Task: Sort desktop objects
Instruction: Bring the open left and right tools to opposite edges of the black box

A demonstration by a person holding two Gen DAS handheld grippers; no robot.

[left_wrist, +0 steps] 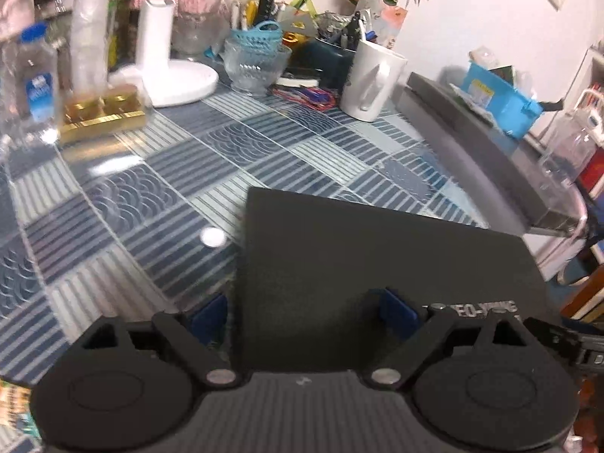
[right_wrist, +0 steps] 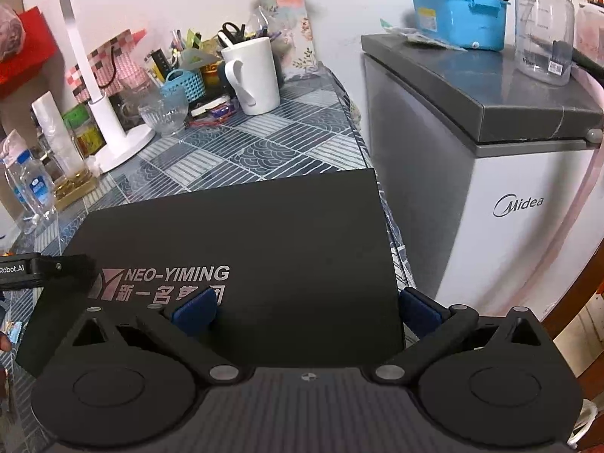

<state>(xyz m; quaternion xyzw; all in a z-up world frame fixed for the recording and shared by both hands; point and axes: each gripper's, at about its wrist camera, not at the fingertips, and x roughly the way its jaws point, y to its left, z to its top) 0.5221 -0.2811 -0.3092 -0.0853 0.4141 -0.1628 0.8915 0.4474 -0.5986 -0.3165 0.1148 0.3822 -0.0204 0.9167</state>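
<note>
Both grippers are hovering spread wide over the black box [right_wrist: 241,249], which is lying flat at the table's [left_wrist: 158,196] near right corner, beside the freezer [right_wrist: 490,196]. The left gripper [left_wrist: 305,313] is straddling its left edge and the right gripper [right_wrist: 305,309] its right edge, neither pinching anything. This looks like the approach to a two-handed lift; next, both probably need to be closing on the box's edges together.

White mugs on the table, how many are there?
1. The white mug stands at the back of the patterned table, right of the glass bowl. Clutter behind it could hide others.
</note>
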